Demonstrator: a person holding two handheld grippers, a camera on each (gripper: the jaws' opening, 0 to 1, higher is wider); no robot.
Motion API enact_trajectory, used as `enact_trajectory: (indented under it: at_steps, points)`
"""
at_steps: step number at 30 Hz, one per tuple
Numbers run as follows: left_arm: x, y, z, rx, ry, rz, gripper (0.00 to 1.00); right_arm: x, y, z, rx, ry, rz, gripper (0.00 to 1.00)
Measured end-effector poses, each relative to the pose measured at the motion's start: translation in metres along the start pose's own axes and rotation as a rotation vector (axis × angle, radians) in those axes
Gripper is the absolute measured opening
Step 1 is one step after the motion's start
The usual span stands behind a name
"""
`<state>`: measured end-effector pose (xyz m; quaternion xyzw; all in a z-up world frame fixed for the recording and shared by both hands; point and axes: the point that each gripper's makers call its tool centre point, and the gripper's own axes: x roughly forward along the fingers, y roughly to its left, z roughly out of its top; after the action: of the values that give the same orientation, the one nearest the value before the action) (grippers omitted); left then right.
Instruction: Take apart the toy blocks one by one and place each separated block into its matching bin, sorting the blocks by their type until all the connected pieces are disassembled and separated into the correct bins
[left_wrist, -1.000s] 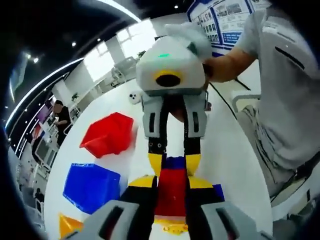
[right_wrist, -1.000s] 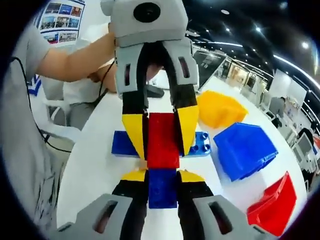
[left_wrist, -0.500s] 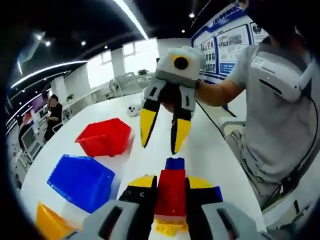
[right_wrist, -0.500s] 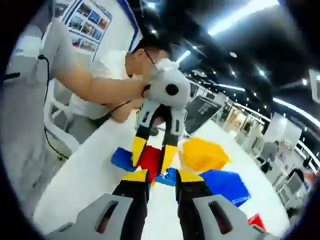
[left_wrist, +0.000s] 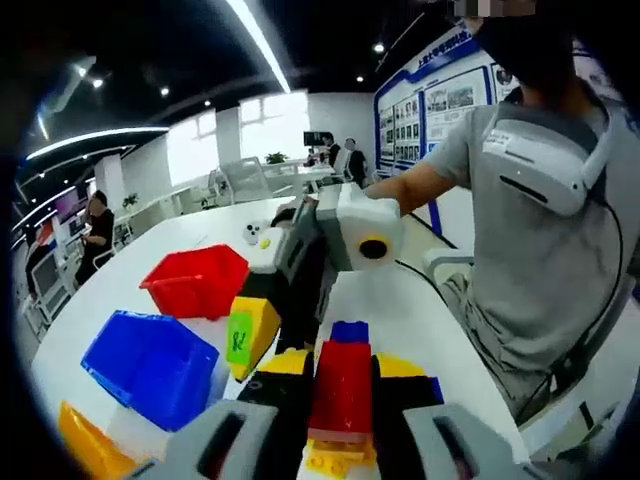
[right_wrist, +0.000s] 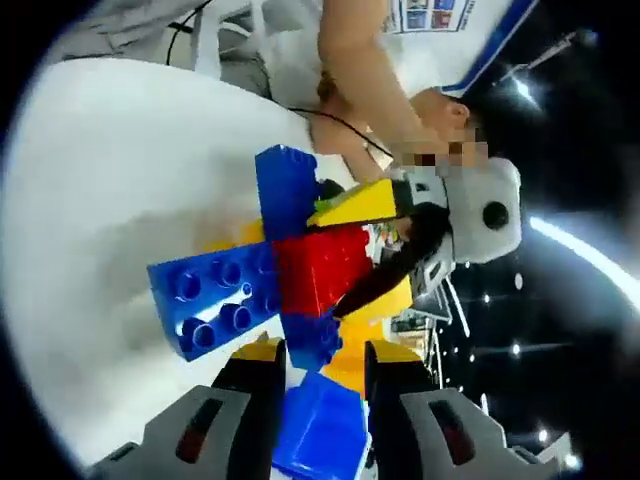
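My left gripper (left_wrist: 342, 362) is shut on a red block (left_wrist: 340, 385) in a joined stack. A small blue block (left_wrist: 350, 329) sticks out past its tips and a yellow block (left_wrist: 333, 460) shows below. My right gripper (left_wrist: 265, 330) comes in side-on, just left of that blue block. In the right gripper view the stack is rolled sideways: a long blue block (right_wrist: 215, 295), another blue block (right_wrist: 285, 185), and the red block (right_wrist: 322, 268) held by the left gripper (right_wrist: 335, 258). The right gripper (right_wrist: 325, 350) is open, with the small blue block (right_wrist: 308, 340) at its tips.
On the white table (left_wrist: 420, 300) to the left stand a red bin (left_wrist: 195, 285), a blue bin (left_wrist: 150, 365) and a yellow bin (left_wrist: 88, 445). A seated person in a grey shirt (left_wrist: 540, 230) is close on the right. Other people and desks are far behind.
The right gripper, which had let go of the blue end and pulled back open, has rolled onto its side and come back beside the stack. The left gripper keeps its hold.
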<state>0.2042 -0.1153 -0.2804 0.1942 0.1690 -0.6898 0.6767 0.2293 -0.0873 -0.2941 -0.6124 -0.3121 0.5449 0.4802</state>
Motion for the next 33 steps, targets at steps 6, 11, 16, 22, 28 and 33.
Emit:
enact_trajectory:
  at_steps: [6,11,16,22,28,33]
  points:
    - [-0.002,-0.001,-0.001,-0.007,-0.032,-0.011,0.24,0.011,0.008,0.006,-0.098,-0.033,-0.030,0.24]
    - [-0.003,-0.002,-0.002,-0.010,-0.060,0.001,0.24,0.015,0.007,0.005,-0.157,-0.017,-0.096,0.23]
    - [-0.006,0.000,-0.002,-0.010,-0.106,0.046,0.24,0.013,0.005,0.001,-0.129,0.002,-0.093,0.20]
    - [-0.011,0.000,-0.002,0.040,-0.105,0.084,0.23,0.013,0.003,0.000,-0.069,-0.004,-0.053,0.19]
    - [-0.017,0.003,-0.002,0.072,-0.120,0.121,0.22,0.016,0.004,-0.003,-0.008,-0.007,-0.025,0.18]
    - [-0.013,0.000,0.003,0.085,-0.116,0.126,0.22,0.015,0.005,-0.005,0.029,0.000,-0.021,0.17]
